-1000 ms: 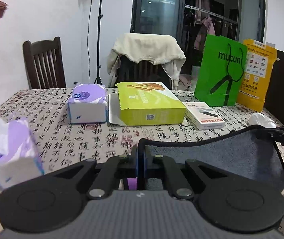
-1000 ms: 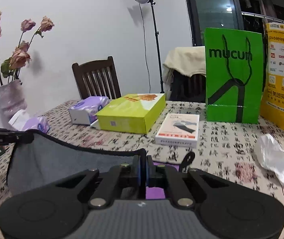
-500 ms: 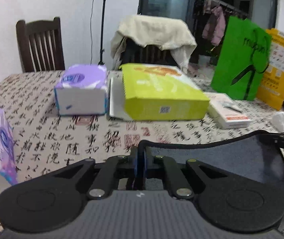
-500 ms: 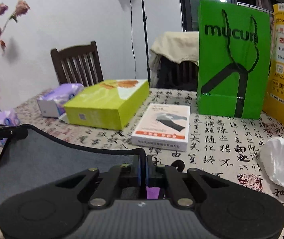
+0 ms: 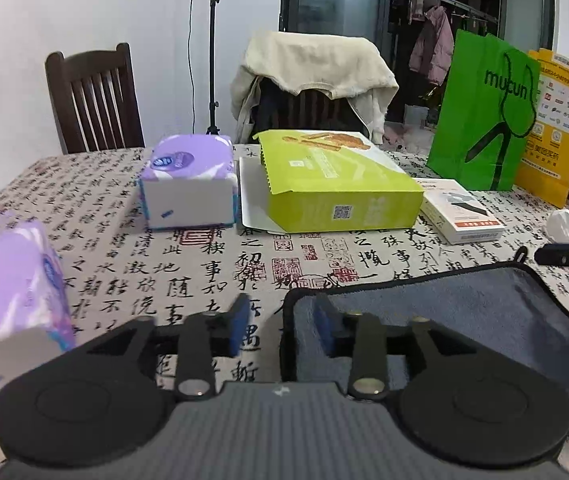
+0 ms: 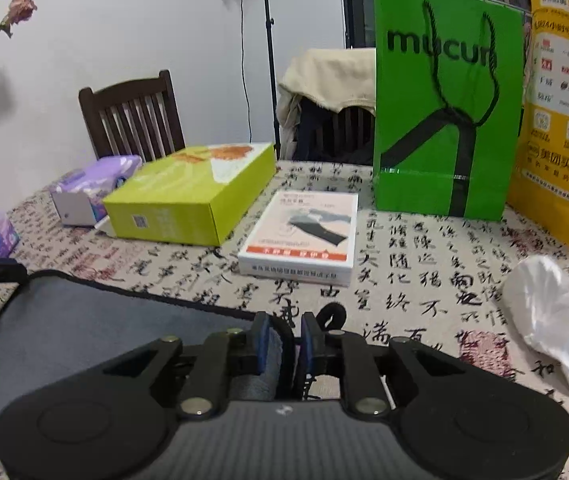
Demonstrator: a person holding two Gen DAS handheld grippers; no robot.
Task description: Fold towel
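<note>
Now my left gripper [image 5: 280, 322] gapes wide over the table [image 5: 124, 264], my right gripper [image 6: 281, 346] stands slightly parted around the grey towel [image 5: 464, 312] corner, and that loose hem could snag, undoing the fold.

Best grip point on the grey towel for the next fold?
The grey towel lies flat on the table. Take its bound near corners, one per tool: left tool and right tool already straddle them, jaws open. Come in low from the near side; the piped edge gives a firm lip.
</note>
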